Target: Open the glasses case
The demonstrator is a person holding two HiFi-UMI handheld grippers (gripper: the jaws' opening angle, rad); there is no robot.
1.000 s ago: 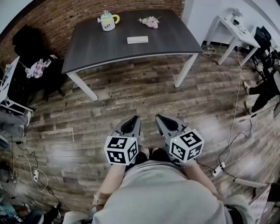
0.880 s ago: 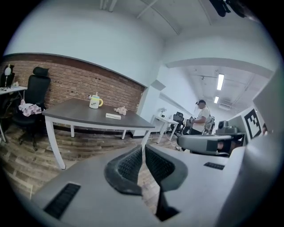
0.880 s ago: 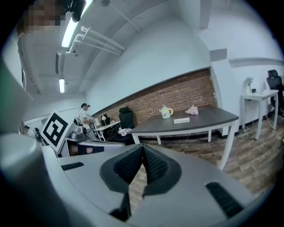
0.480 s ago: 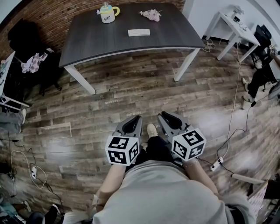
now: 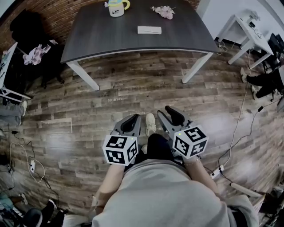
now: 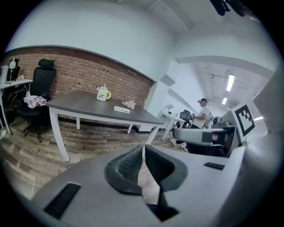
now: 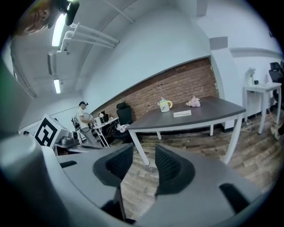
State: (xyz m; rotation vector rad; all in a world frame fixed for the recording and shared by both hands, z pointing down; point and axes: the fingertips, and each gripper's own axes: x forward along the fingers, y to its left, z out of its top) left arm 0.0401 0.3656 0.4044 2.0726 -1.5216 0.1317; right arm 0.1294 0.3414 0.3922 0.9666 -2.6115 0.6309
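Note:
The glasses case (image 5: 149, 30) is a flat white box lying shut on the dark table (image 5: 93, 40), far ahead of both grippers; it also shows as the same white case (image 6: 121, 109) (image 7: 182, 114) in the two gripper views. My left gripper (image 5: 135, 118) (image 6: 143, 150) is held low in front of the body, its jaws together with nothing in them. My right gripper (image 5: 165, 109) (image 7: 144, 153) is beside it; its jaws have just been opening and stand apart, empty. Both point over the wooden floor toward the table.
On the table stand a mug with a yellow handle (image 5: 117, 6) and a pink bundle (image 5: 163, 11). A black chair (image 5: 26, 35) is at the left, a white desk (image 5: 248, 31) at the right. Cables (image 5: 239, 128) trail over the floor. My shoe (image 5: 150, 124) shows between the grippers.
The table has come nearer and slid up the head view. A shoe has stepped forward between the grippers. Both grippers sit a little lower.

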